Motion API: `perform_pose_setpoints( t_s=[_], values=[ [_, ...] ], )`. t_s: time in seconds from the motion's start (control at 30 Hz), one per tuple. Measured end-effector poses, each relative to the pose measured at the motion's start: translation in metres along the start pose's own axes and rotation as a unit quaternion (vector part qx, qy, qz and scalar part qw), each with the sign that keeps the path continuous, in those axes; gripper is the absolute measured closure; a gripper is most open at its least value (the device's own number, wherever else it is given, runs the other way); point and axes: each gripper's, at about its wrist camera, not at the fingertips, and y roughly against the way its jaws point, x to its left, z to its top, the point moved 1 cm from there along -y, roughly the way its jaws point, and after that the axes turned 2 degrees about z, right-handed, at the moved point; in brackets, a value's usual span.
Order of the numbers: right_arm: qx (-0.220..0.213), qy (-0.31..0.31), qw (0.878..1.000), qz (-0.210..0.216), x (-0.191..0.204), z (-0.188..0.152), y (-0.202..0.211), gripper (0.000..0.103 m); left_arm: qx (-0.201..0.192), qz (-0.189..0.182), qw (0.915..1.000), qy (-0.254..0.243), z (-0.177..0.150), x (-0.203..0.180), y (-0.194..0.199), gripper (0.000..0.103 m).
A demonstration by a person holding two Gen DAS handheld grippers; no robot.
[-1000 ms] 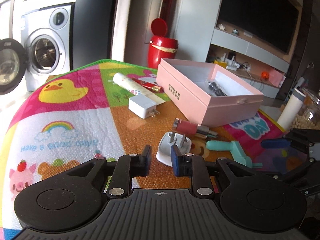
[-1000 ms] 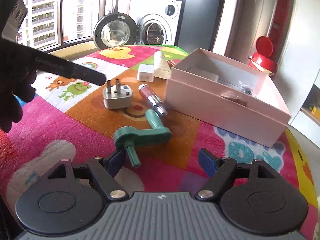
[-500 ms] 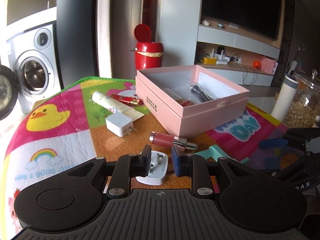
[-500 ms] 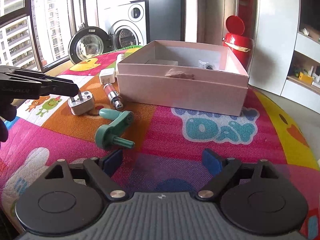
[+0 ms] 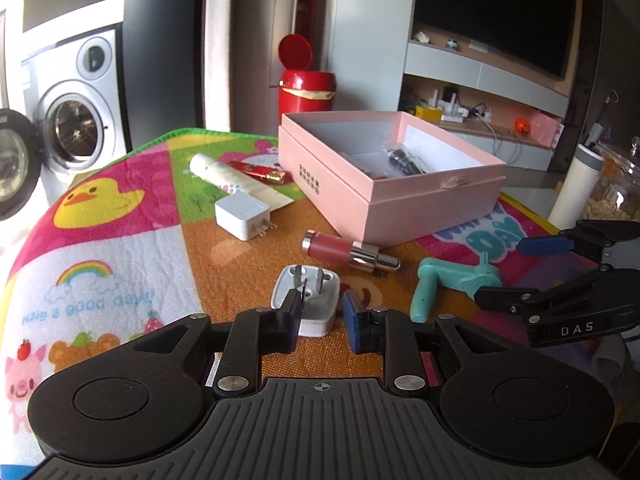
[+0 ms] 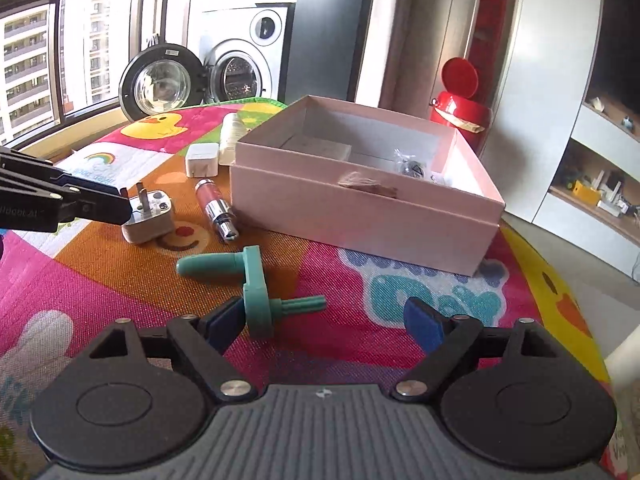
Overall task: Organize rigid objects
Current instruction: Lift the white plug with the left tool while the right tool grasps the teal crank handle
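Note:
A white plug adapter (image 5: 308, 300) lies prongs-up on the colourful mat, right between the tips of my left gripper (image 5: 320, 316), whose jaws stand narrowly apart around its near end without squeezing it; it also shows in the right wrist view (image 6: 150, 220). A teal crank handle (image 6: 256, 292) lies just ahead of my right gripper (image 6: 328, 324), which is wide open, its left finger (image 6: 224, 320) beside the handle. A pink-and-silver lipstick tube (image 5: 348, 250) lies near the open pink box (image 5: 400, 208), which holds a few small items.
A white charger cube (image 5: 242, 216), a cream tube (image 5: 228, 176) and a red stick (image 5: 260, 171) lie left of the box on the mat (image 5: 100, 248). A red bin (image 5: 306, 88) and a washing machine (image 5: 76, 120) stand beyond. A white bottle (image 5: 574, 196) stands at right.
My left gripper has moved in around the white plug adapter and opened a little. My right gripper has swung left and closed in on the teal crank handle.

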Motion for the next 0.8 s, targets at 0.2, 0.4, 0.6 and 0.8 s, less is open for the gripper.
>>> perform_pose_setpoints(
  t_s=[0.2,0.4,0.6,0.8],
  values=[
    [0.015,-0.042,0.999,0.008,-0.017,-0.006,-0.002,0.016,-0.006,0.016,0.9983,-0.055,-0.001,-0.021,-0.008,0.069],
    [0.015,-0.035,0.999,0.012,-0.014,-0.007,-0.003,0.016,-0.002,-0.024,0.9968,-0.077,-0.004,-0.028,-0.01,0.031],
    [0.014,-0.034,0.999,0.011,-0.013,-0.007,-0.002,0.016,-0.023,-0.004,0.9995,-0.023,0.002,-0.008,-0.008,0.035],
    [0.011,-0.03,0.999,0.019,-0.012,-0.008,0.0,0.015,0.01,0.003,0.9999,0.001,0.002,0.004,-0.035,0.036]
  ],
)
